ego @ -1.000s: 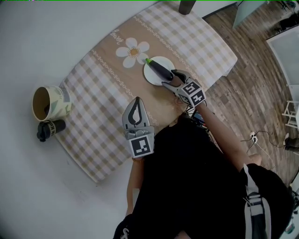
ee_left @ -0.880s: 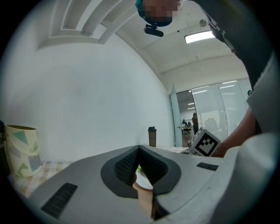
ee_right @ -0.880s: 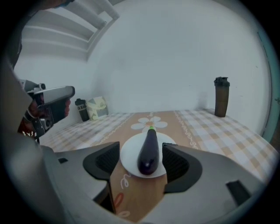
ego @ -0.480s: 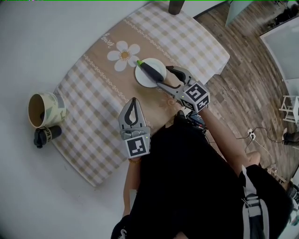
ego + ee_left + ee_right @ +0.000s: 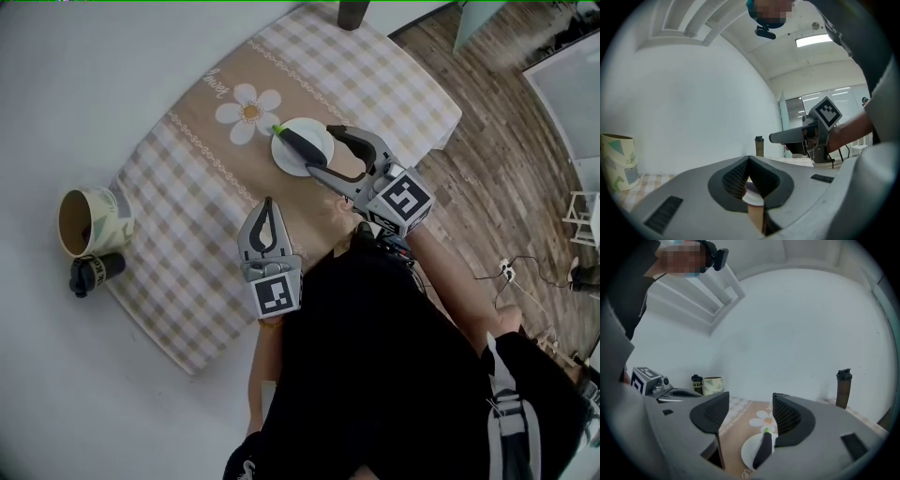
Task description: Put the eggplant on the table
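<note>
A dark purple eggplant (image 5: pixel 302 141) with a green stem lies on a small white plate (image 5: pixel 286 156) on the checked tablecloth, beside a printed daisy (image 5: pixel 248 110). My right gripper (image 5: pixel 321 150) hangs open just above the plate's near side, its jaws spread wide and holding nothing. In the right gripper view the eggplant (image 5: pixel 762 451) rests on the plate (image 5: pixel 748 452) below and between the open gripper (image 5: pixel 750 411). My left gripper (image 5: pixel 268 206) is shut and empty, nearer the person, left of the plate. The left gripper view shows its closed jaws (image 5: pixel 748 160) and the right gripper (image 5: pixel 806 133) beyond.
A paper cup (image 5: pixel 94 217) and a small dark bottle (image 5: pixel 92 272) stand off the cloth's left end. A tall dark bottle (image 5: pixel 353 13) stands at the table's far end. The table's right edge drops to a wooden floor (image 5: pixel 506 169).
The right gripper has drawn back slightly from the eggplant and lifted, and its jaws have spread wider. The eggplant has stayed on the plate. The left gripper has hardly moved.
</note>
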Demonstrator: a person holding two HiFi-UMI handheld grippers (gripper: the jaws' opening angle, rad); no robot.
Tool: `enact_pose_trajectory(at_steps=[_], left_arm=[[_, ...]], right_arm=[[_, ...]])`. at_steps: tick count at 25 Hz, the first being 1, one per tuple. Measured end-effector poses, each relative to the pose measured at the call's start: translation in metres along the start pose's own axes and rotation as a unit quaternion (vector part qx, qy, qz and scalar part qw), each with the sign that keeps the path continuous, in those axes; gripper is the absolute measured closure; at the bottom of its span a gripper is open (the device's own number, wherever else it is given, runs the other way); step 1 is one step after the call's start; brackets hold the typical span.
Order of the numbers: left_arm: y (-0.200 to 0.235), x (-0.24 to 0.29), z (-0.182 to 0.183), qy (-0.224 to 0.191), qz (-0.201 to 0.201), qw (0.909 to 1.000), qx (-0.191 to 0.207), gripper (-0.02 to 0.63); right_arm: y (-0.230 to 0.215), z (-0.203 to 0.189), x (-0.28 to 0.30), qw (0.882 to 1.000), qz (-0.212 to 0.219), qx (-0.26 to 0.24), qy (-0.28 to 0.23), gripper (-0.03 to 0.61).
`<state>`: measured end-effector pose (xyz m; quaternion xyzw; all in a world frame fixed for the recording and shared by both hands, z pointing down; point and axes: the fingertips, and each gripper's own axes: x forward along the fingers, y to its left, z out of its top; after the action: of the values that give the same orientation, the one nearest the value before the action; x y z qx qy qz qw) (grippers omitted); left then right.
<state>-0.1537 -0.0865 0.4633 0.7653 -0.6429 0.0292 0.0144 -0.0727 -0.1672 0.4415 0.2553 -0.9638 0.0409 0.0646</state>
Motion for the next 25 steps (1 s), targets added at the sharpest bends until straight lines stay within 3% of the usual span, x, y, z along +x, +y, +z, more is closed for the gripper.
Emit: enact_pose_trajectory(at_steps=[5, 11, 13, 17, 25], left_arm=[[0.009, 0.004, 0.007, -0.014, 0.014, 0.9998, -0.002, 0.611], [-0.001, -0.012, 0.005, -0.002, 0.005, 0.9999, 0.012, 0.611], [-0.001, -0.013, 0.005, -0.004, 0.006, 0.9999, 0.014, 0.611], [-0.002, -0.013, 0.007, -0.012, 0.005, 0.9996, 0.025, 0.611], [-0.003, -0.015, 0.002, -0.011, 0.004, 0.9997, 0.023, 0.611]], right_arm=[[0.006, 0.018, 0.005, 0.999, 0.002, -0.015, -0.042, 0.325], [0.032, 0.021, -0.018, 0.997, -0.019, -0.027, -0.073, 0.445], [0.036, 0.019, -0.018, 0.996, -0.023, -0.030, -0.075, 0.458], [0.037, 0.018, -0.019, 0.995, -0.040, -0.040, -0.082, 0.575], [0.041, 0.009, -0.021, 0.995, -0.042, -0.043, -0.074, 0.577]])
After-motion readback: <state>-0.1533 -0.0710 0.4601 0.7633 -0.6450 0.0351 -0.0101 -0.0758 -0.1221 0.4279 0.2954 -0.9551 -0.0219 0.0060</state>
